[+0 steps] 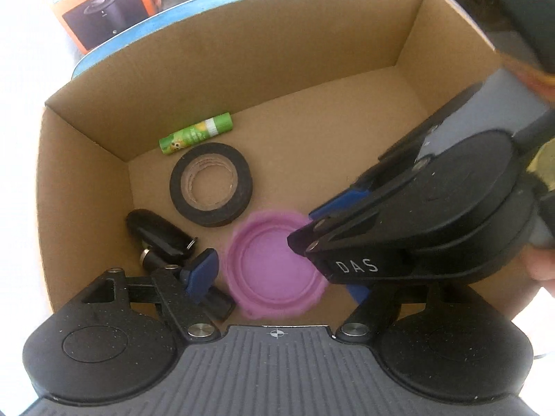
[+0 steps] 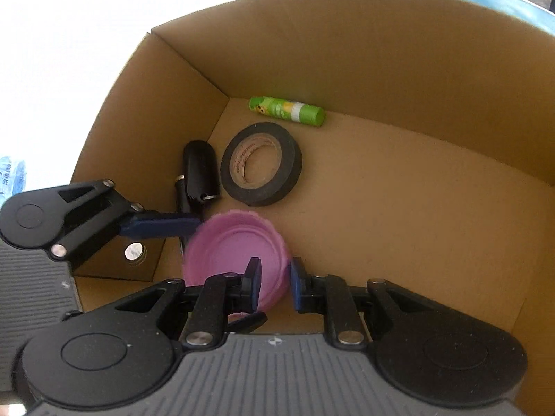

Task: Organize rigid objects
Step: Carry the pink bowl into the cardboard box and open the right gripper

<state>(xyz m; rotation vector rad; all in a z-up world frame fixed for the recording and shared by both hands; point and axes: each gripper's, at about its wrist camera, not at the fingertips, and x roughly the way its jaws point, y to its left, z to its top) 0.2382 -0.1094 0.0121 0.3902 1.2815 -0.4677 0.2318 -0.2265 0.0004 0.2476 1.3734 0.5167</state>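
Note:
A brown cardboard box (image 1: 312, 52) (image 2: 347, 52) holds a green glue stick (image 1: 196, 132) (image 2: 287, 110), a black tape roll (image 1: 210, 183) (image 2: 261, 163), a black flashlight-like object (image 1: 156, 232) (image 2: 199, 175) and a pink lid (image 1: 275, 265) (image 2: 236, 246). My right gripper (image 2: 274, 284) straddles the lid's near right rim, jaws slightly apart around it; it also shows in the left wrist view (image 1: 312, 228). My left gripper (image 1: 277, 277) is open over the lid, its left finger (image 1: 201, 270) above the black object. It also shows in the right wrist view (image 2: 159, 227).
An orange product box (image 1: 100, 3) stands beyond the cardboard box on a blue surface (image 1: 194, 7). The right half of the box floor (image 2: 416, 208) is bare cardboard. A blue packet (image 2: 12, 176) lies outside the box at the left.

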